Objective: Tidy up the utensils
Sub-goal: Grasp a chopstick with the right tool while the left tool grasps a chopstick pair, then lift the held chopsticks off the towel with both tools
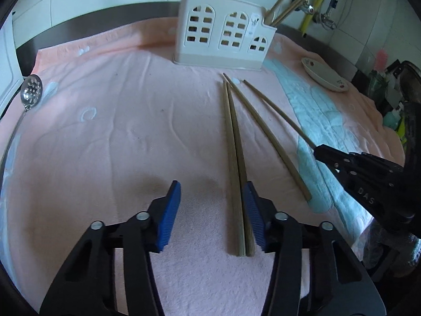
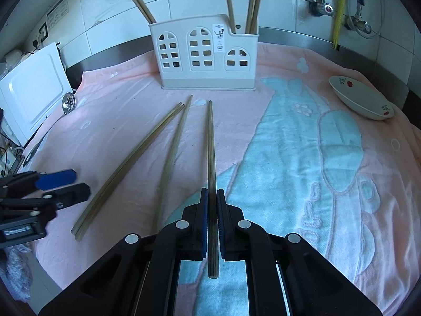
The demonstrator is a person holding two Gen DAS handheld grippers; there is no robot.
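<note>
On the pink towel [image 2: 118,121] in front of you, some things are hard to see. Your right gripper [image 2: 212,205] hides the middle of the chopstick [image 2: 210,142] it holds. The tops of the chopsticks standing in the white holder [image 2: 208,60] are cut off by the picture's edge. A spoon with holes [image 1: 31,90] lies far to the left, and its handle runs out of view.

Your right gripper is squeezed tight on that one chopstick, which points straight ahead toward the holder, its thick end sticking out behind the pads. You cannot tell if its far tip touches the towel.

Your left gripper [image 1: 211,218] sits low over the towel, opened wide and holding nothing. Two chopsticks [image 1: 235,173] lie side by side just inside its right pad. One more chopstick [image 1: 273,142] lies loose between the two grippers. A small dish [image 2: 363,100] sits off to the right.
</note>
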